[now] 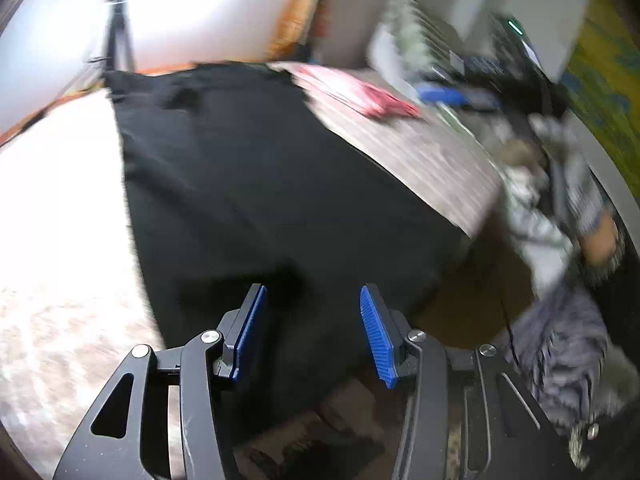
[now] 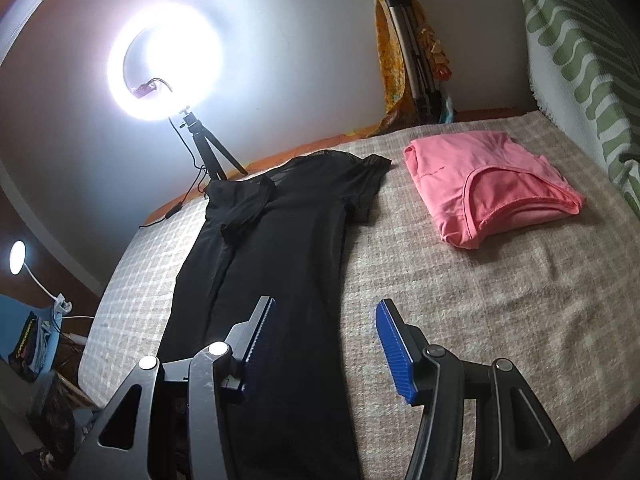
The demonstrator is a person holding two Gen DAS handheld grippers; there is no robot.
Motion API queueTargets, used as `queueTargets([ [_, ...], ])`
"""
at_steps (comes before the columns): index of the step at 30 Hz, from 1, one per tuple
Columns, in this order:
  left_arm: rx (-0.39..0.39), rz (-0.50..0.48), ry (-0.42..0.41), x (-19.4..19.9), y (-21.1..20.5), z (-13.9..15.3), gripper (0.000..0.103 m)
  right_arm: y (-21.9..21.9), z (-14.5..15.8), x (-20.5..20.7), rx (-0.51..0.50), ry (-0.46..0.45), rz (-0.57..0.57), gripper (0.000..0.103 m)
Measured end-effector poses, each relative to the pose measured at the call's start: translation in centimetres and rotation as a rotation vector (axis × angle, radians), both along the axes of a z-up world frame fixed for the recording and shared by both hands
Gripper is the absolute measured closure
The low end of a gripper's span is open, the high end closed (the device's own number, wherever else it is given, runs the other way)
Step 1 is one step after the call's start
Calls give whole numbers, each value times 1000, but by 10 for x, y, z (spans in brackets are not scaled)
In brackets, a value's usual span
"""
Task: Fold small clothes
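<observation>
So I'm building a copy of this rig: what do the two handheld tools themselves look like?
Both look alike. The left tool has black, angular linkage arms with triangular cut-outs and round silver pivot screws, ending in two flat fingers faced with ribbed blue pads. The right tool shows the same black frame, silver screws and ribbed blue pads. No cables or markings show on either.

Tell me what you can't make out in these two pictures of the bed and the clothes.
- Black shirt: its lower hem, right wrist view, is hidden behind the right tongs and cut off by the bottom edge.
- Clutter beside the bed, left wrist view: motion blur, items unreadable.
- Pink shirt: folded, so under layers are hidden; its small print is too tiny.
- Left tongs: open, shirt's near edge is hidden behind them.
</observation>
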State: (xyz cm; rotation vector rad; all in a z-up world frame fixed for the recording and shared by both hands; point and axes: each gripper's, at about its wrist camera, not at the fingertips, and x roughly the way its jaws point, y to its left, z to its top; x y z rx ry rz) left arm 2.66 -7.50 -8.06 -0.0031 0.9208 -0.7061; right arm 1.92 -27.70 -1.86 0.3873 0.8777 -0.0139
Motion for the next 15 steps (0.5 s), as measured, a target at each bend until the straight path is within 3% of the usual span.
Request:
queueTargets([
  [4, 77, 66, -46, 25, 13, -4, 57, 3, 0, 1, 4, -1, 10, 48],
  [11, 129, 56, 8, 37, 16, -27, 59, 4, 0, 0, 12, 0, 19, 48],
  [12, 130, 54, 10, 36, 15, -29, 63, 3, 0, 0, 15, 0, 19, 48],
  [15, 131, 53, 12, 34, 11, -28, 89, 2, 1, -1, 18, -2, 15, 48],
])
